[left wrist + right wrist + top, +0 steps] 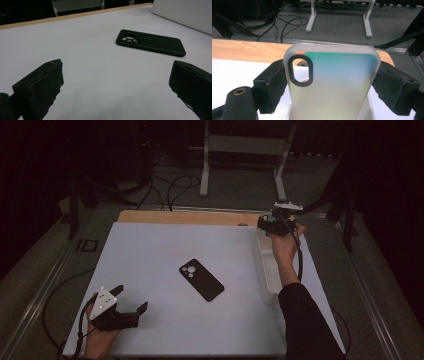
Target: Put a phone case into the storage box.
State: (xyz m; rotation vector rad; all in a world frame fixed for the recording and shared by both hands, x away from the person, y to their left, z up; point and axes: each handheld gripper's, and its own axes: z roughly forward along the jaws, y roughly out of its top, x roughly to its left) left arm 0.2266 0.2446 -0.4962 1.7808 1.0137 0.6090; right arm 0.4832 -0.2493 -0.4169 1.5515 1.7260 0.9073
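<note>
White sheeting (pixel 165 320) covered the tabletop, with a strip of bare wood (pixel 190 216) along its far edge and dark floor beyond. Counted up, the scene held two grippers, two phone cases, one white tray, and one light metal stand on the floor.

Nearest the person, the left gripper (pixel 131 301) rested at the near left of the sheet, held in the left hand (pixel 100 340). Its jaws stood spread wide with nothing between them, and in the left gripper view they framed only bare white surface.

Farther in, near the middle of the sheet, lay the black phone case (pixel 201 279), flat and set at a slant, well apart from both grippers. Its camera cutout faced the far left corner.

To the right, the long white tray (pixel 263 270) sat along the sheet's right side.

Over the tray's far end, the right gripper (pixel 329 82) pinched the translucent phone case (pixel 332 85) by its two long edges, one pad on each side. That case was frosted and pale, with a faint wash of green and blue across its upper part and a small orange glint at the top corner. It had rounded corners and one dark-rimmed oval camera opening near its top left. It stood roughly upright between the jaws.

Farthest off, cables (pixel 170 185) trailed across the floor beside the metal stand (pixel 245 150).
</note>
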